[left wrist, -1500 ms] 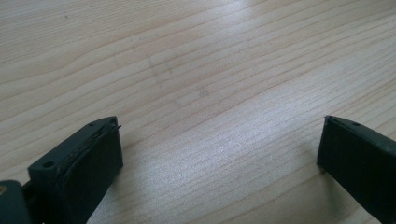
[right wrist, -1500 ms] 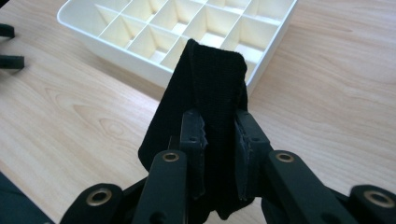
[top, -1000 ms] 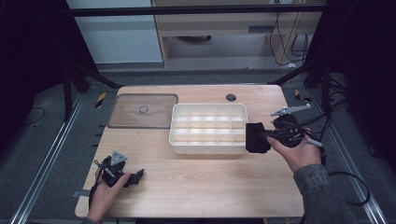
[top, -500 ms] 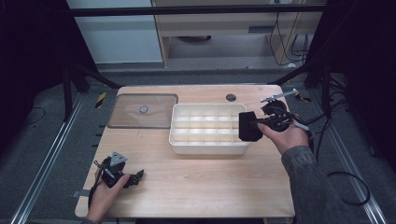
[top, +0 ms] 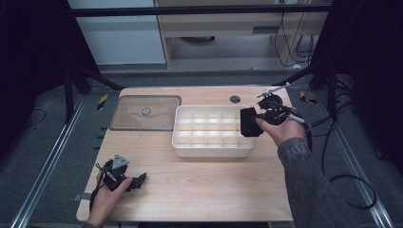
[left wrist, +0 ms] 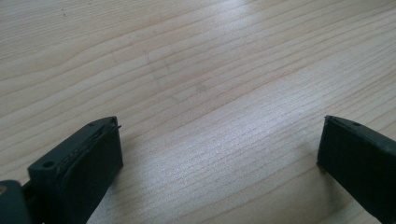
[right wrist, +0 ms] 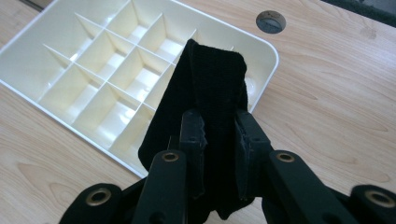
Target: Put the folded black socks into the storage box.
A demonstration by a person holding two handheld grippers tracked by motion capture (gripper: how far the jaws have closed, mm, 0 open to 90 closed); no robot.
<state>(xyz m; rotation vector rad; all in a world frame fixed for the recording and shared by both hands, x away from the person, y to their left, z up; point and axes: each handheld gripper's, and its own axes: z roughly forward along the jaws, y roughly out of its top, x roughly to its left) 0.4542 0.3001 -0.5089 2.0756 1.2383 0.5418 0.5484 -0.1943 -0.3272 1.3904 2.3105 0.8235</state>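
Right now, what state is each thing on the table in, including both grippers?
Folded black cloth: clamped in the right gripper, held over the tray's right end.
White plastic divided tray: upright, lidless, visible compartments empty.
Clear flat lid: lying on the wooden table, left of the tray.
Right gripper: shut on the cloth.
Left gripper: open, nothing between its fingers, low over the table.

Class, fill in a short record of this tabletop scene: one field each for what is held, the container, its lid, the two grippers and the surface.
held item: folded black cloth, over the tray's right end
container: white divided tray, compartments bare
lid: clear lid, flat on the table left of the tray
right gripper: jaws clamped on the cloth
left gripper: jaws wide apart, nothing between them, low over the table's near left
surface: wooden table
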